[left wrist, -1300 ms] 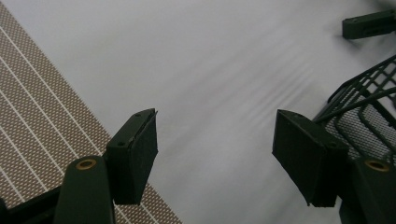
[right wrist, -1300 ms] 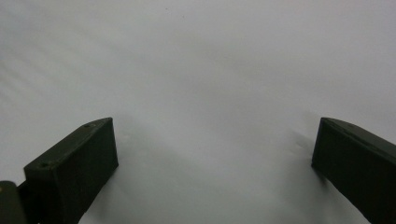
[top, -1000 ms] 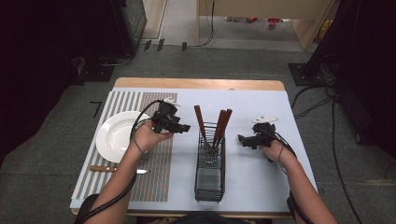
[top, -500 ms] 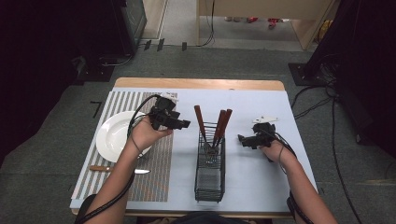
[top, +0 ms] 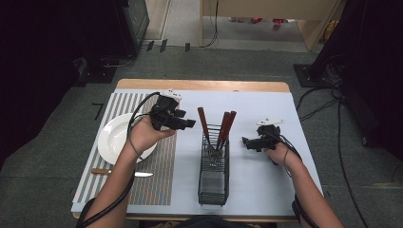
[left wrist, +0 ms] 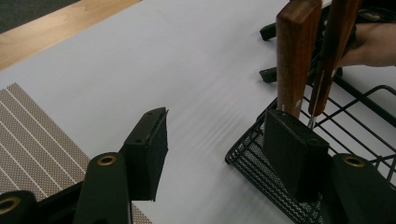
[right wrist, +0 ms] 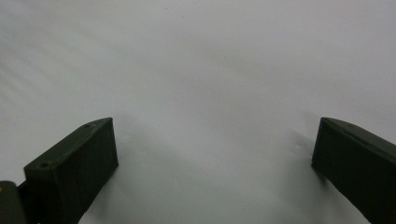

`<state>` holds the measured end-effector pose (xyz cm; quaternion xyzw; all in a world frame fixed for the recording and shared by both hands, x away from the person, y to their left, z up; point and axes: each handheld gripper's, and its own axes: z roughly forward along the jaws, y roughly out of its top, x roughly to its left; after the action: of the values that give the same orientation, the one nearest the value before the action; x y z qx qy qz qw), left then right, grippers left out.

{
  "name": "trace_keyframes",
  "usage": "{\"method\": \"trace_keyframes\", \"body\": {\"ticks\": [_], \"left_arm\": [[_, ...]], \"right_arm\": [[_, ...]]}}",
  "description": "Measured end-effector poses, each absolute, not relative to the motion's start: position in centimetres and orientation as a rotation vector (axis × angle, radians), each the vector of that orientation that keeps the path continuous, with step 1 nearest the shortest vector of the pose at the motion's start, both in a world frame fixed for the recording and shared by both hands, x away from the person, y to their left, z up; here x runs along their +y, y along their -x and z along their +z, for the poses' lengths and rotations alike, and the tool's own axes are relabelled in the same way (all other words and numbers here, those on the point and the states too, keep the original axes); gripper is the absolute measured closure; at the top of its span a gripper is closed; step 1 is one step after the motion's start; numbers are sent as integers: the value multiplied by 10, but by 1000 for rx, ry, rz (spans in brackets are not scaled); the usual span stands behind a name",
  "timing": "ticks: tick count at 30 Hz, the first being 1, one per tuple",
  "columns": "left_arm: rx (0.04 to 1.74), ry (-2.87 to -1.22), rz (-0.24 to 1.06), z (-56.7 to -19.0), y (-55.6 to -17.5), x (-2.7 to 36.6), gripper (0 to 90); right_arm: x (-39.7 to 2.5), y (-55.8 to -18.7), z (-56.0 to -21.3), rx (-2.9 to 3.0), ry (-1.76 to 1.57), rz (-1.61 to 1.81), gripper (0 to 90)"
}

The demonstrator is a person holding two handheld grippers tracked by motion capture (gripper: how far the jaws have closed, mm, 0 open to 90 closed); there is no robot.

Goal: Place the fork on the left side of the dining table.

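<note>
I have the left gripper (top: 186,124) held above the table, just left of the black wire basket (top: 212,183), its jaws spread apart and holding nothing. In the left gripper view the same gripper (left wrist: 224,154) looks along its jaws at the near corner of the wire basket (left wrist: 359,121); one jaw sits over the white mat (left wrist: 187,70), the other overlaps the basket's corner in the picture, though I cannot tell from here whether it actually touches the wire. Three wooden-handled utensils (top: 223,128) stand upright at the far end of the basket, their handles leaning slightly apart, and the closest wooden handle (left wrist: 294,56) rises right behind the jaw in the left gripper view. The right gripper (top: 247,142) is held to the right of the basket, well apart from the left one, pointing toward the basket. Its jaws are wide apart with nothing between them, and in the right gripper view the gripper (right wrist: 212,158) looks down on bare white mat (right wrist: 201,60). On the striped placemat (top: 157,180) at the left lies a white plate (top: 111,142), partly under my left forearm, and nearer the table edge a wooden-handled knife (top: 121,172) lies flat, just beside the plate.
</note>
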<state>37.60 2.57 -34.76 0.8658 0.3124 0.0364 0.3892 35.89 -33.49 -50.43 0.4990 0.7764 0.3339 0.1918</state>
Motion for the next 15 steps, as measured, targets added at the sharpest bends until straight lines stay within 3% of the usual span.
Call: {"method": "trace_keyframes", "body": {"ticks": [15], "left_arm": [[731, -2167, 73, -329, -374, 18, 430]], "right_arm": [[-335, -359, -504, 2179, -1402, 938, 0]]}}
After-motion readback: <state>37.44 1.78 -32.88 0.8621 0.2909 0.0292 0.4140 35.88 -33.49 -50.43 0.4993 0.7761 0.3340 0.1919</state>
